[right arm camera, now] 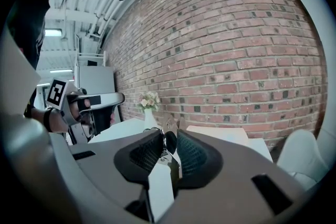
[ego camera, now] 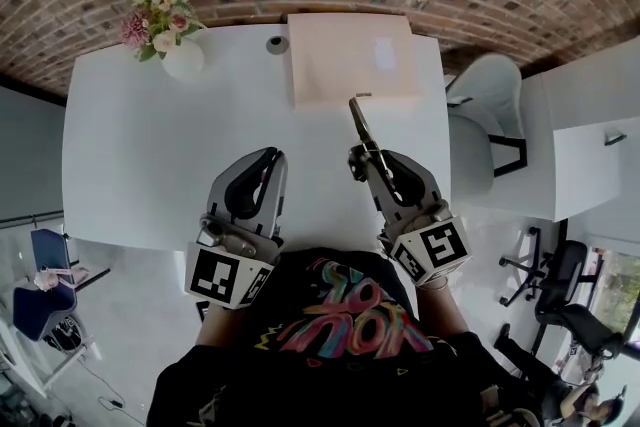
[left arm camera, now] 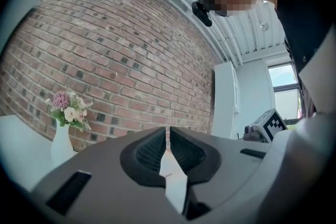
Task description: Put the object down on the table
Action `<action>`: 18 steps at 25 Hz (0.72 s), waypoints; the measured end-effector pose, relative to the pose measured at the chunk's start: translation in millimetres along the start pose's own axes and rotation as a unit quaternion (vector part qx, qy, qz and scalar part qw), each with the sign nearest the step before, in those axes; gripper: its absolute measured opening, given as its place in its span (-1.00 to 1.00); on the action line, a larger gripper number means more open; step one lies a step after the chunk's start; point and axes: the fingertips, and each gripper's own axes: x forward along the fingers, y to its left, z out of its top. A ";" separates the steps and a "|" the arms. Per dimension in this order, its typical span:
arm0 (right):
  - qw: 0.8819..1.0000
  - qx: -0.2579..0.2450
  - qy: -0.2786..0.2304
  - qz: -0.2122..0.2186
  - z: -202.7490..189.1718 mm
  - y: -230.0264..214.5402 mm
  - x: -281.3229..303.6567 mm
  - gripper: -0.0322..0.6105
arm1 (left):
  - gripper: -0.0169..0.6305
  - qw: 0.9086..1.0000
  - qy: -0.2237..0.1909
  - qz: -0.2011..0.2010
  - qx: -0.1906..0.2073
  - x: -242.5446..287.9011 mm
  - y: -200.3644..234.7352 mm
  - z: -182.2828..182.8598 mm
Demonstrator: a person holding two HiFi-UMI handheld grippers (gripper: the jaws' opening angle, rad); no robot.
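My right gripper (ego camera: pixel 363 161) is shut on a slim metal tool with dark handles (ego camera: pixel 360 123), which looks like scissors or pliers. The tool's tip points away from me, over the white table (ego camera: pixel 150 145) and toward the near edge of a tan board (ego camera: pixel 350 55). In the right gripper view the dark handle (right arm camera: pixel 169 142) sits between the pads and the metal tip (right arm camera: pixel 170 124) sticks out beyond them. My left gripper (ego camera: pixel 268 161) hovers over the table's near edge, shut, with nothing between its fingers (left arm camera: pixel 152 150).
A white vase of flowers (ego camera: pixel 165 40) stands at the table's far left corner. A small round fitting (ego camera: pixel 277 44) sits beside the tan board. A white chair (ego camera: pixel 480 115) and a second white table (ego camera: pixel 590 145) are to the right. A brick wall runs behind.
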 end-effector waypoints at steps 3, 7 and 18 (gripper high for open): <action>1.000 0.000 0.015 0.007 -13.0 1.3 7.0 -0.58 | -0.82 1.000 0.009 0.000 -0.003 -0.1 0.6 -7.8; 0.999 -0.002 0.050 0.018 -38.8 4.5 16.8 -0.58 | -0.82 1.000 0.019 -0.002 -0.006 0.5 -0.1 -16.4; 0.993 -0.019 0.106 0.041 -96.5 11.1 38.3 -0.58 | -0.82 0.999 0.047 -0.007 -0.014 0.6 -5.0 -39.6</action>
